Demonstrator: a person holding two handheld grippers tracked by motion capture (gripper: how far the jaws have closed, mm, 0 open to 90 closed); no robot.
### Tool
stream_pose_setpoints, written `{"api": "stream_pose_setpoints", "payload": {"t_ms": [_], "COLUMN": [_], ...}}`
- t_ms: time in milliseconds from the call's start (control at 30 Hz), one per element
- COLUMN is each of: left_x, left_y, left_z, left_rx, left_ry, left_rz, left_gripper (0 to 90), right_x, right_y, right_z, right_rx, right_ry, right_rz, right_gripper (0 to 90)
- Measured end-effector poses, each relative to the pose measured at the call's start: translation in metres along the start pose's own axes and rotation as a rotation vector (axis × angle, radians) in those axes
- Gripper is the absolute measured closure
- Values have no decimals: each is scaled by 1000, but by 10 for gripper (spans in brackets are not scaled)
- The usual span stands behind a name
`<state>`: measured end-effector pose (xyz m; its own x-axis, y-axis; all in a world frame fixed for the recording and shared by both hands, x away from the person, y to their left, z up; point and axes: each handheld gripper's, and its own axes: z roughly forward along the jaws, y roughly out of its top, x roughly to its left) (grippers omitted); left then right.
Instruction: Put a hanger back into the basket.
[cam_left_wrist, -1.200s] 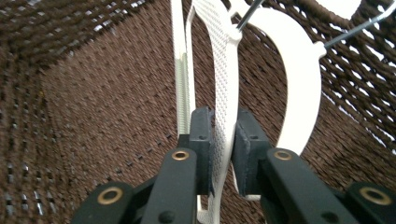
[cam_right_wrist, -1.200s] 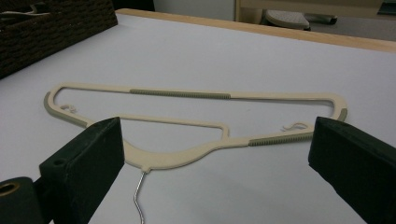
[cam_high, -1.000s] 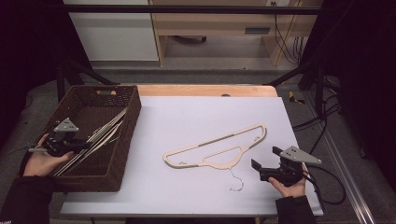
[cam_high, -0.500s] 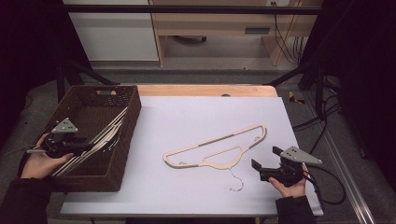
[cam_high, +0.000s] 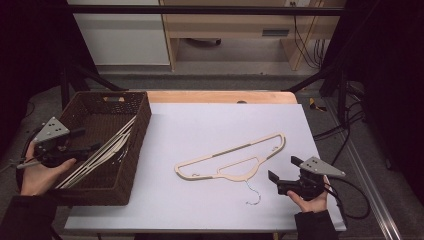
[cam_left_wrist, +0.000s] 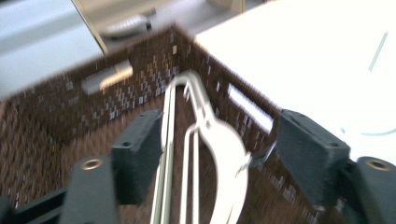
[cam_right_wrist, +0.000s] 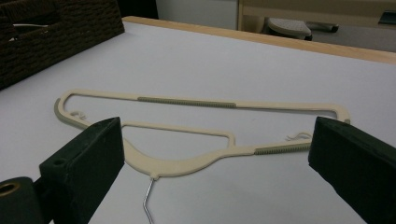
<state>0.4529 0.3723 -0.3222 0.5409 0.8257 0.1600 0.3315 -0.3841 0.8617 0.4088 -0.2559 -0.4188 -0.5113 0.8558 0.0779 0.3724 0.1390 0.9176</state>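
Observation:
A cream plastic hanger (cam_high: 232, 160) with a thin metal hook (cam_high: 252, 195) lies flat on the white table (cam_high: 200, 120). My right gripper (cam_high: 285, 168) rests just right of it, open, and the hanger (cam_right_wrist: 187, 135) lies ahead of its spread jaws (cam_right_wrist: 219, 163). At the left, a dark wicker basket (cam_high: 87, 96) holds several pale hangers (cam_high: 107, 147). My left gripper (cam_high: 82, 141) hovers over the basket's near left side. Its jaws have just been opening and now stand open (cam_left_wrist: 224, 158); the hangers (cam_left_wrist: 224, 144) lie between the pads without touching them.
The basket's woven wall (cam_left_wrist: 70, 107) has handle slots. A wooden strip (cam_high: 220, 96) borders the table's far edge. Cables (cam_high: 345, 125) hang off the right side. A cabinet (cam_high: 125, 30) and a shelf stand beyond the table.
My left gripper has lifted a little over the basket and its jaws have spread apart, off the hangers. The right gripper and the cream hanger have stayed put.

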Motion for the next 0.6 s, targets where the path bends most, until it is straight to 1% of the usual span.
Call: {"api": "stream_pose_setpoints", "payload": {"t_ms": [33,67,100,133,167,200,233,267,300,333,367,400,433,467,567,600], "left_x": [0,-4,-8,-13,-18,-26,-31,-31,-39,-44,-49,-49,-54,-63,-80,-80], "left_y": [0,3,6,9,12,17,19,19,22,23,24,24,24,25,23,23], "left_z": [0,-1,-2,-3,-3,-4,-3,-3,-2,-1,0,0,1,4,8,8], "left_rx": [0,-30,-54,-76,-97,-119,-138,-138,-167,-183,-201,-201,-209,-223,-244,-244], "left_ry": [0,-3,-7,-9,-14,-24,-34,-34,-55,-74,-84,-84,-92,-111,-141,-141], "left_rz": [0,-5,-13,-15,-15,-8,-17,-17,-33,-45,-56,-56,-64,-74,-83,-83], "left_gripper": [263,263,228,205,205,171,155,140,128,119,107,104,101,90,79,76], "right_x": [0,0,0,2,2,3,3,4,4,4,4,5,6,6,8,8], "right_y": [0,0,0,1,1,1,2,2,2,2,2,2,2,2,3,3], "right_z": [0,0,0,0,0,0,0,0,0,1,1,1,1,2,2,2], "right_rx": [0,-1,-2,0,0,-3,-4,-3,-4,-4,0,5,5,5,8,8], "right_ry": [0,1,9,7,7,8,12,15,14,15,15,18,20,17,18,18], "right_rz": [0,-2,-9,-2,-2,-7,-4,-2,-3,-5,-7,-6,-1,0,-5,-5], "right_gripper": [41,41,40,40,40,40,40,40,40,39,39,39,38,37,36,36]}}
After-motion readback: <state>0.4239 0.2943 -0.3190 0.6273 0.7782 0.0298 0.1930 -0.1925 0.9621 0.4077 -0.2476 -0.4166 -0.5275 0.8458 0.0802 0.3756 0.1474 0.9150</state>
